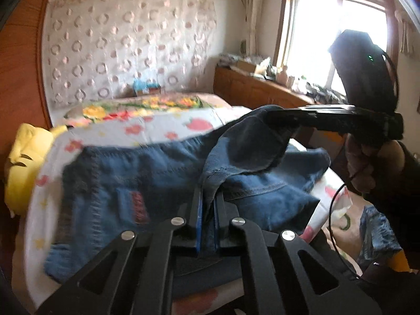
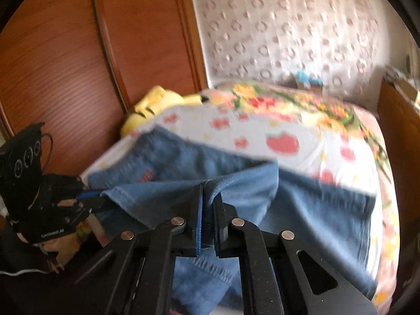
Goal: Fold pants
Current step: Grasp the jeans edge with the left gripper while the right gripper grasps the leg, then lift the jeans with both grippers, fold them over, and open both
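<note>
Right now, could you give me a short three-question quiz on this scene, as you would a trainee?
1. True or false: the left gripper is shut on the blue denim pants.
2. What is the right gripper pinching?
a) the yellow plush toy
b) a hem of the pants
c) nothing
3. Fill in: the pants lie on a white bedsheet printed with red ____.

Key:
1. True. Denim is pressed between its blue pads.
2. b. A stitched edge hangs out below the closed jaws.
3. Strawberries, though blur softens the print.
</note>
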`<move>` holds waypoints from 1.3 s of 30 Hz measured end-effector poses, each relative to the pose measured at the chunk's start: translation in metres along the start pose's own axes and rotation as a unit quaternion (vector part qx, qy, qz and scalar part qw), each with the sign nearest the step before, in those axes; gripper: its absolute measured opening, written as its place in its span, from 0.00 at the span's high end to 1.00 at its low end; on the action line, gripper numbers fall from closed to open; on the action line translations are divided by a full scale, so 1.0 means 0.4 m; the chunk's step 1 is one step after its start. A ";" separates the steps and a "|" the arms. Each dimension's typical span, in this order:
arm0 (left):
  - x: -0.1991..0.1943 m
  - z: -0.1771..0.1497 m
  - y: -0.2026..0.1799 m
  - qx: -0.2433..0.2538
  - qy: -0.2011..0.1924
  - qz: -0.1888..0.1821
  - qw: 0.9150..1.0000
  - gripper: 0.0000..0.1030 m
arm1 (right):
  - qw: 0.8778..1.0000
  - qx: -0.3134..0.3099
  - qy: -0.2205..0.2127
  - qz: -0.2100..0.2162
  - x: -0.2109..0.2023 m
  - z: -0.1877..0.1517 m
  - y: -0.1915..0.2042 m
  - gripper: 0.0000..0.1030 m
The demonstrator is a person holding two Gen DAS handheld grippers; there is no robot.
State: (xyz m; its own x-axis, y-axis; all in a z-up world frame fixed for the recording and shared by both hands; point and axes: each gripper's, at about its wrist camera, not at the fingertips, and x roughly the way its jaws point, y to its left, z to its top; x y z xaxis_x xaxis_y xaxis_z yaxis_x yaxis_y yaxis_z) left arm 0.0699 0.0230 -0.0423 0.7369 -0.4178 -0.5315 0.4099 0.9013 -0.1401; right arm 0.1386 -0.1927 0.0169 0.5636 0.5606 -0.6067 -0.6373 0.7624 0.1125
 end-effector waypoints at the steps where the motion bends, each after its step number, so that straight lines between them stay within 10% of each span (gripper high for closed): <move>1: -0.021 0.005 0.009 -0.001 -0.007 0.004 1.000 0.97 | 1.000 -0.008 -0.008 0.004 0.000 0.025 0.014 0.96; 12: -0.128 -0.018 0.158 -0.037 -0.020 0.061 0.997 0.97 | 0.998 -0.043 -0.020 0.050 0.134 0.194 0.151 0.96; 39: -0.075 -0.143 0.342 -0.115 0.041 0.102 0.987 0.90 | 0.991 -0.101 0.075 0.047 0.568 0.242 0.344 0.96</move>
State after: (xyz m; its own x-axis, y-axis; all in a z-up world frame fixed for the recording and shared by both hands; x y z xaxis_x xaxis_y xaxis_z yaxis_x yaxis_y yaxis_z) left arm 0.0731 0.1652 -0.0931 0.7416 -0.2223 -0.6330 0.1178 0.9720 -0.2034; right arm 0.2300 0.0709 -0.0292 0.4219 0.5612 -0.7121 -0.7840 0.6202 0.0243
